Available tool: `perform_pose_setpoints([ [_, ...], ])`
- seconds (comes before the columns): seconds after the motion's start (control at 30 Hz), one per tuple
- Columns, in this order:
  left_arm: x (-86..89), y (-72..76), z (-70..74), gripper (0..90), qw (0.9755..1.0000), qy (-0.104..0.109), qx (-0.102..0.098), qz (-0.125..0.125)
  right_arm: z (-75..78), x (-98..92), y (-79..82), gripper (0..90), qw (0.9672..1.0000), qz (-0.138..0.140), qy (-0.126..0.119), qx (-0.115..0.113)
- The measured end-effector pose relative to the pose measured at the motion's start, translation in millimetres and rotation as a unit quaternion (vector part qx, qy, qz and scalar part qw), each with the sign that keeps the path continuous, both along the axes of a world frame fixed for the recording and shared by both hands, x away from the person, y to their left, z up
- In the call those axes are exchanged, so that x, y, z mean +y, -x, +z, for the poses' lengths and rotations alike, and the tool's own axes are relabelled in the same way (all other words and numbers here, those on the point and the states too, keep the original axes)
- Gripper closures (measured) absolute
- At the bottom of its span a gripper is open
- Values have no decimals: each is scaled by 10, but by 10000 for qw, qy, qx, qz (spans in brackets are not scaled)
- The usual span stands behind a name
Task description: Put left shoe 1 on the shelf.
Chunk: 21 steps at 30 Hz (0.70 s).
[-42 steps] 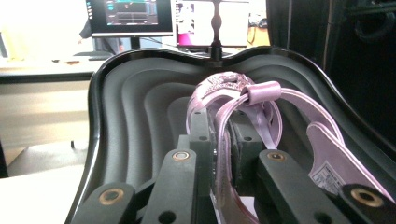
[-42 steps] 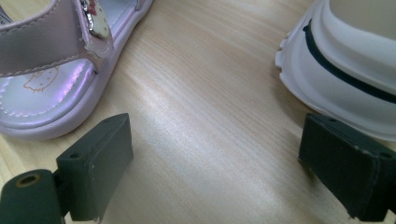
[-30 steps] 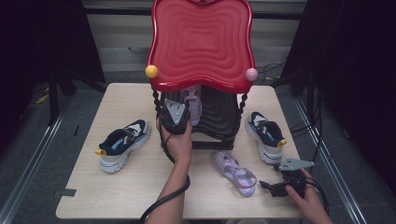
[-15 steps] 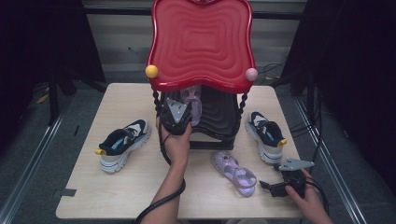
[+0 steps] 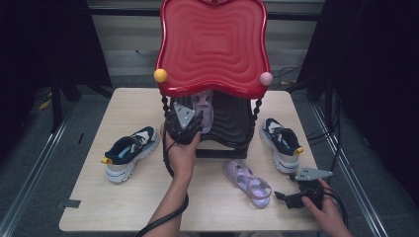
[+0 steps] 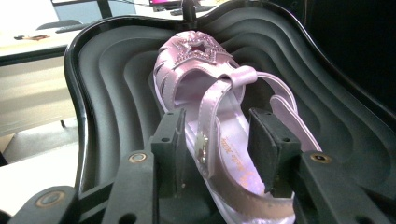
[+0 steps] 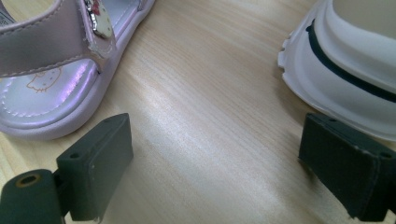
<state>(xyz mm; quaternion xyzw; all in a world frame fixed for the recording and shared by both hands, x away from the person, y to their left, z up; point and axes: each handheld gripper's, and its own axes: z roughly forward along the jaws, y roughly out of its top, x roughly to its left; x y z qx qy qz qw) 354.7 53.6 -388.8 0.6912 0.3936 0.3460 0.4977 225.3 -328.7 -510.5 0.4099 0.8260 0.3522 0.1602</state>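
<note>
A lilac sandal (image 6: 201,79) with a glitter star lies on the black ribbed lower shelf (image 6: 116,93) of a small rack. Its heel end sits between the jaws of my left gripper (image 6: 219,144). Those jaws have just been opening and stand a little off the sole. In the high view, the left gripper (image 5: 196,120) reaches under the red top shelf (image 5: 213,44) toward that sandal (image 5: 204,102). The matching sandal (image 5: 246,181) lies on the table. My right gripper (image 5: 280,197) rests open beside it, with bare table (image 7: 201,93) between its jaws.
One navy and white sneaker (image 5: 129,150) lies left of the rack, and its partner (image 5: 280,143) lies to the right. In the right gripper view, the second sandal (image 7: 51,88) is at upper left and the sneaker's white sole (image 7: 345,70) at upper right.
</note>
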Motion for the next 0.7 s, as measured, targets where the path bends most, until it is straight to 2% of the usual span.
perform_pose_setpoints([
  [0.07, 10, 11, 15, 532, 9999, 52, 73, -85, 0, 0, 0, 91, 10000, 0, -1, 0],
  [0.1, 17, 18, 33, 498, 9998, 5, 157, -132, 0, 0, 0, 90, 10000, -1, -1, 0],
  [0.17, 18, 24, 42, 489, 9997, 44, 194, -168, 0, 0, 0, 90, 10000, 0, -1, 0],
  [0.2, 26, 27, 52, 484, 9996, -7, 219, -197, 0, 0, 0, 90, 10000, 0, -2, 1],
  [0.43, 71, 35, 81, 413, 9980, -7, 526, -362, 0, 0, 0, 90, 10000, -1, -1, 0],
  [0.5, 85, 32, 77, 388, 9966, 23, 693, -455, 0, 0, 1, 91, 10000, 0, -1, 1],
  [0.67, 116, 47, 97, 372, 9954, 40, 805, -527, 0, 1, 1, 90, 10000, -3, 4, -1],
  [0.7, 129, 56, 119, 353, 9948, -16, 848, -561, 0, 2, 3, 91, 10000, -11, -1, 7],
])
